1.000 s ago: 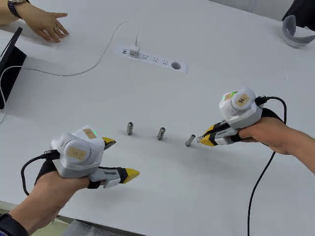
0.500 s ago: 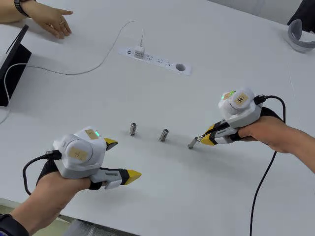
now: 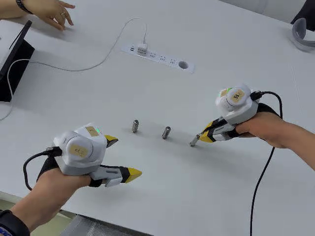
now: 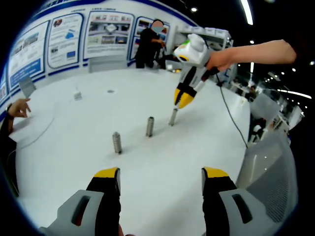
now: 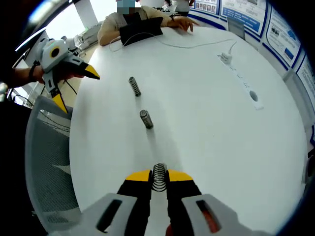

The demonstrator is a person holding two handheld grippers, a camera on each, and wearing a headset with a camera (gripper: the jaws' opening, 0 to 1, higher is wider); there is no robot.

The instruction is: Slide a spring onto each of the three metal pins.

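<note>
Three metal pins stand in a row on the white table. The left pin (image 3: 135, 126) and the middle pin (image 3: 166, 132) each carry a spring. My right gripper (image 3: 202, 138) is shut on a third spring (image 5: 158, 177), held at the top of the right pin (image 3: 194, 141), which leans slightly. In the left gripper view the right gripper (image 4: 184, 100) sits just above that pin (image 4: 173, 117). My left gripper (image 3: 122, 157) hovers open and unloaded near the table's front edge, left of the pins.
A white power strip (image 3: 157, 55) with a plugged-in cable lies at the back. A dark tablet (image 3: 12, 64) sits at the far left, and another person's hand (image 3: 49, 10) rests at the top left. A mesh chair back (image 5: 47, 162) stands beside the table.
The head camera shifted a little. My right gripper has edged closer to the right pin with the spring in it. The left gripper has stayed put.
</note>
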